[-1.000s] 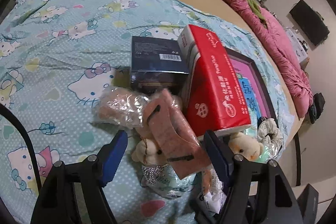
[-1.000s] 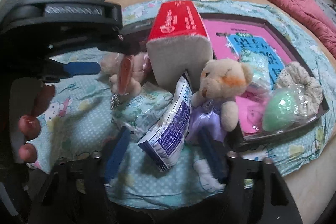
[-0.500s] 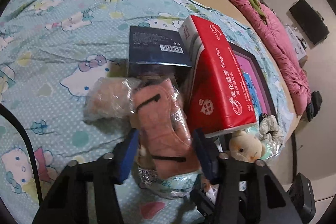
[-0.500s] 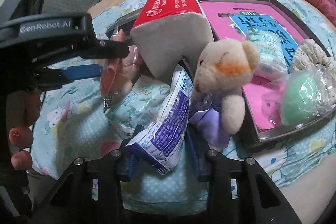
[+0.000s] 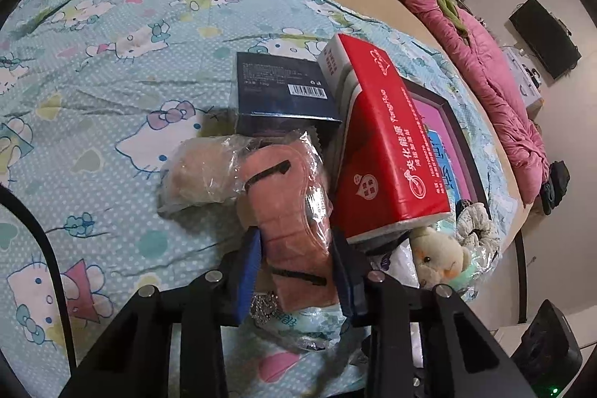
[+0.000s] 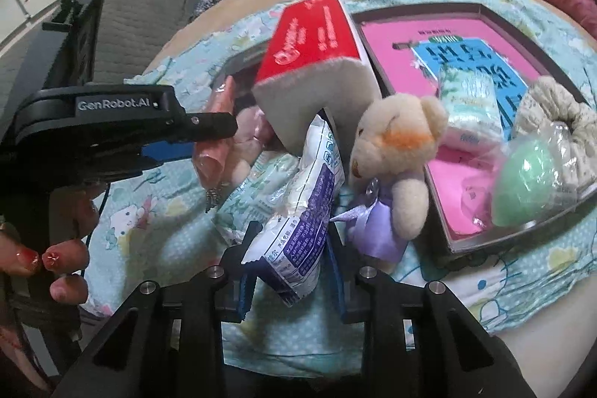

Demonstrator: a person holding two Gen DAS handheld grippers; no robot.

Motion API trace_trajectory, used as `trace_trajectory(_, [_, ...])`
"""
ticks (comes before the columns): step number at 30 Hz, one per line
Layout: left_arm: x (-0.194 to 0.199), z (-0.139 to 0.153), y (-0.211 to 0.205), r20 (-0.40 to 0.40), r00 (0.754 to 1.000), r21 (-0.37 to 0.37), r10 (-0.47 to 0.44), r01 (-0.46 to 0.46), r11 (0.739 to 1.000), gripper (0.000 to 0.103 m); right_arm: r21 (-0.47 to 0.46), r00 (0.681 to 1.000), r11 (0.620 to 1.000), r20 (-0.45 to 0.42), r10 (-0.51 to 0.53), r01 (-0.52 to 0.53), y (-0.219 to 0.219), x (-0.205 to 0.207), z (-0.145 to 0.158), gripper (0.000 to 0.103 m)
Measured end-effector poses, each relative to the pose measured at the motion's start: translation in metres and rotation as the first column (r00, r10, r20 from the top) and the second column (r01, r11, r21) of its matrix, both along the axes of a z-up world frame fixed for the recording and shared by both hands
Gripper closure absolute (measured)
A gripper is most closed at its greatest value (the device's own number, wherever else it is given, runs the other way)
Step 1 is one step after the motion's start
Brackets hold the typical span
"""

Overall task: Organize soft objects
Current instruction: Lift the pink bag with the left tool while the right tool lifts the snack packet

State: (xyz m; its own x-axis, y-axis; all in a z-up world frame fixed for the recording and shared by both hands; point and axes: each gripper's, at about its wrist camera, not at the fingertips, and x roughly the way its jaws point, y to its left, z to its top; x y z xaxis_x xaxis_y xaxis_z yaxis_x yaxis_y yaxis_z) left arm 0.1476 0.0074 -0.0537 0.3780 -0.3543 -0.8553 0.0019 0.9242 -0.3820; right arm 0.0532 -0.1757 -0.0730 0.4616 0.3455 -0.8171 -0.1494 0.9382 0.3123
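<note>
My left gripper point(image 5: 294, 267) is shut on a pink plush toy in a clear bag point(image 5: 287, 207); it also shows in the right wrist view point(image 6: 214, 152) with the left gripper point(image 6: 209, 137) beside it. My right gripper point(image 6: 291, 271) is shut on a white and blue packet point(image 6: 306, 219). A cream teddy bear in a purple dress point(image 6: 395, 159) leans against a red tissue pack point(image 6: 317, 40), which also shows in the left wrist view point(image 5: 384, 137). The bear's head point(image 5: 440, 256) peeks out below the pack.
A dark tray point(image 6: 466, 245) with a pink book holds a small tissue pack point(image 6: 470, 99), a green ball in a bag point(image 6: 530, 185) and a scrunchie point(image 6: 552, 107). A dark blue box point(image 5: 283, 92) lies behind the toy. A Hello Kitty sheet point(image 5: 112, 62) covers the bed.
Both grippers have closed: the left on the pink plush toy, the right on the white and blue packet. Both moved in closer to the pile.
</note>
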Motion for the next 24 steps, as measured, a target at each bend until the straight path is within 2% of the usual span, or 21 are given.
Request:
trace_trajectory(14, [-0.014,0.027,0.0,0.059,0.998,0.035,-0.033,0.031,0.999,0.067,0.007,0.996,1.0,0.09,-0.01,0.009,-0.008,-0.01,0.03,0.073])
trace_trajectory(20, [-0.02,0.035,0.005,0.077,0.996,-0.002,-0.043,0.044,0.999,0.067,0.024,0.992,1.0,0.126,0.001,-0.004,-0.01,-0.012,0.039,0.073])
trace_trajectory(24, [-0.022,0.036,0.01,0.076,0.997,0.017,-0.031,0.03,0.999,0.067,0.019,0.991,1.0,0.135,-0.024,0.022,-0.017,-0.011,0.042,0.073])
